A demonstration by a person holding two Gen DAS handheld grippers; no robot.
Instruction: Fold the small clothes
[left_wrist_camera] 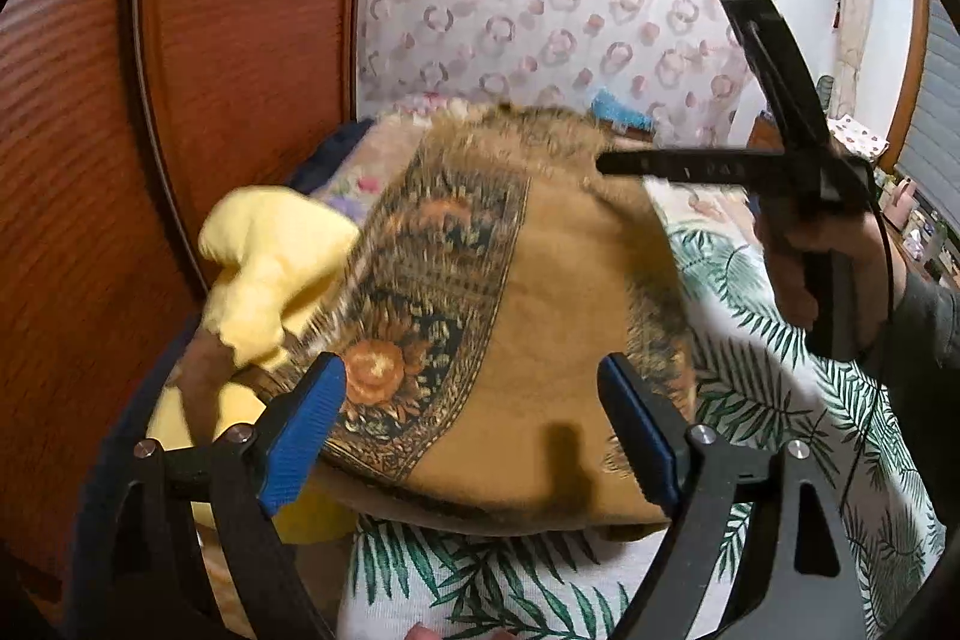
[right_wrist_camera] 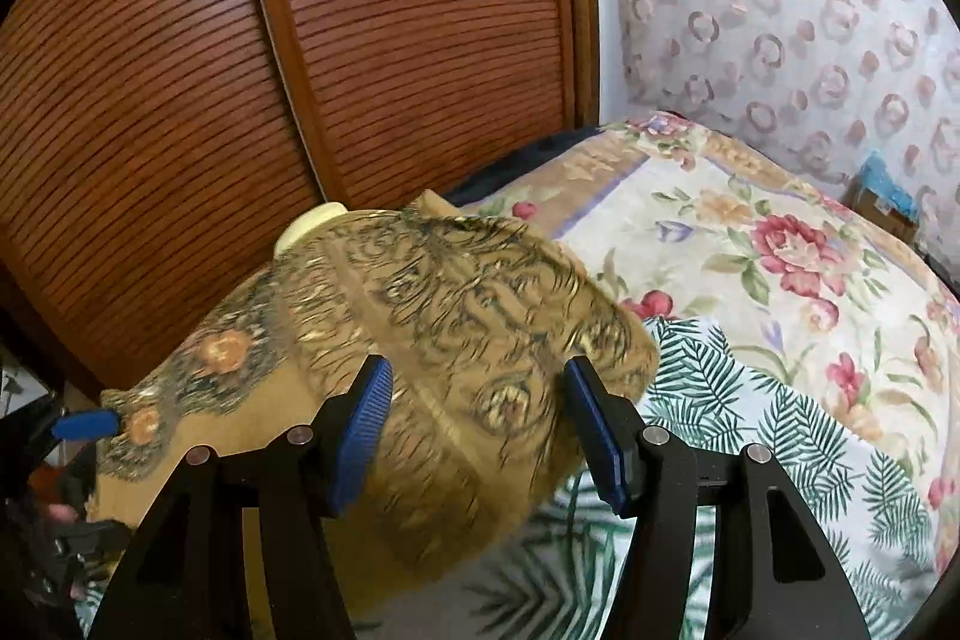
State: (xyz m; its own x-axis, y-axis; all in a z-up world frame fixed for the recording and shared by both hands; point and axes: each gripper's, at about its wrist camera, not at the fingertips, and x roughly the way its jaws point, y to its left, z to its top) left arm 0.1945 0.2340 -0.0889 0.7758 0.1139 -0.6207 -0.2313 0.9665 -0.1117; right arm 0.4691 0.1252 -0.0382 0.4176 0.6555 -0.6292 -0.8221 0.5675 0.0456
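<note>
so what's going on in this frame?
A person with a handheld gripper in each hand is working on a mustard patterned cloth lying on a palm-leaf sheet on the bed. Both the left gripper and the right gripper are open above the cloth, and neither holds it. The cloth looks motion-blurred. A yellow garment lies beside it, by the wooden wardrobe.

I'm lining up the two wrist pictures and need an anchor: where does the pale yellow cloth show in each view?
Left wrist view: the pale yellow cloth lies left of centre, beside the brown patterned garment.
Right wrist view: only a small pale yellow edge peeks above the garment's top, left of centre.
Shared landmark: the green palm-leaf sheet.
</note>
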